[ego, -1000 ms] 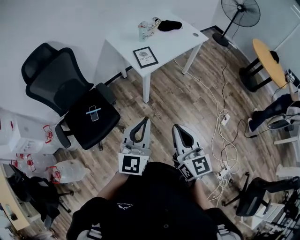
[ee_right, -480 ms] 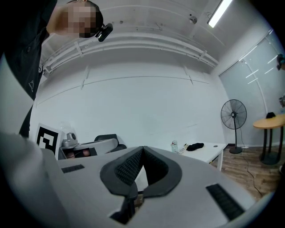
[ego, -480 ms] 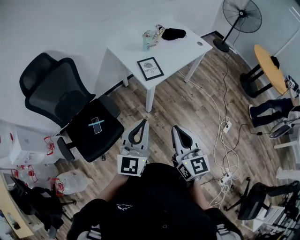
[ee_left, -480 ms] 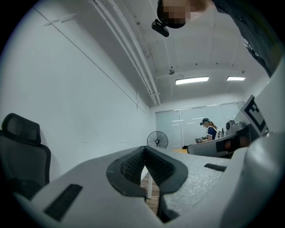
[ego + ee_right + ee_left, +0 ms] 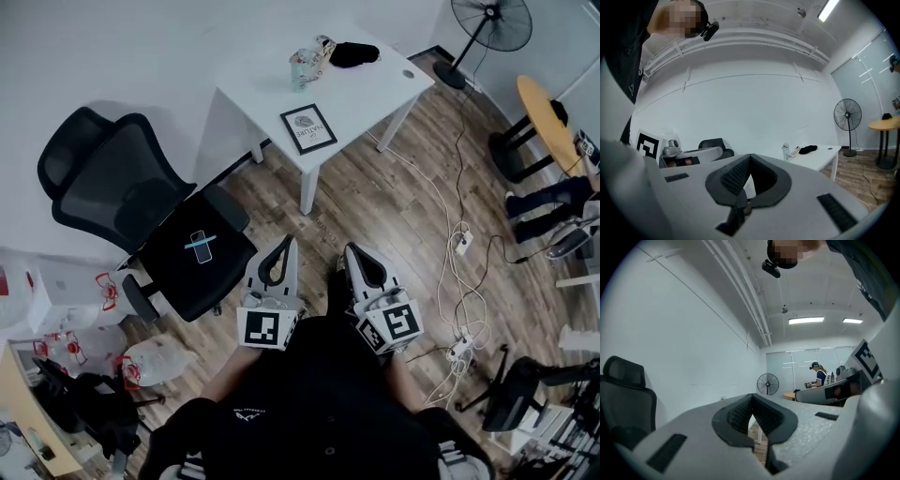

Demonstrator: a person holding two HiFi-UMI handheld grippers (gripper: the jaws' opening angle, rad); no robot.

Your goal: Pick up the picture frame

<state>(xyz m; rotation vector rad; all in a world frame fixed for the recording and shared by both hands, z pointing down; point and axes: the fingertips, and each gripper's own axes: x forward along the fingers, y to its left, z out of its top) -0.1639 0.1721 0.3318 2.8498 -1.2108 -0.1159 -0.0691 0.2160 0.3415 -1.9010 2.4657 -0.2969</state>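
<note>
Against a second ago, the table (image 5: 375, 86) and the frame (image 5: 308, 128), which lies flat by the table's near corner, sit closer ahead of both claws. The approach is judged under way, with the frame still well ahead and untouched. The left claw (image 5: 292, 240) and right claw (image 5: 349, 248) are both shut tight and empty, and must open before any grasp. A chair (image 5: 122, 187) stands left of the left claw, bare floor runs ahead to the table edge and leg, and cables (image 5: 448, 272) trail right of the right claw.
</note>
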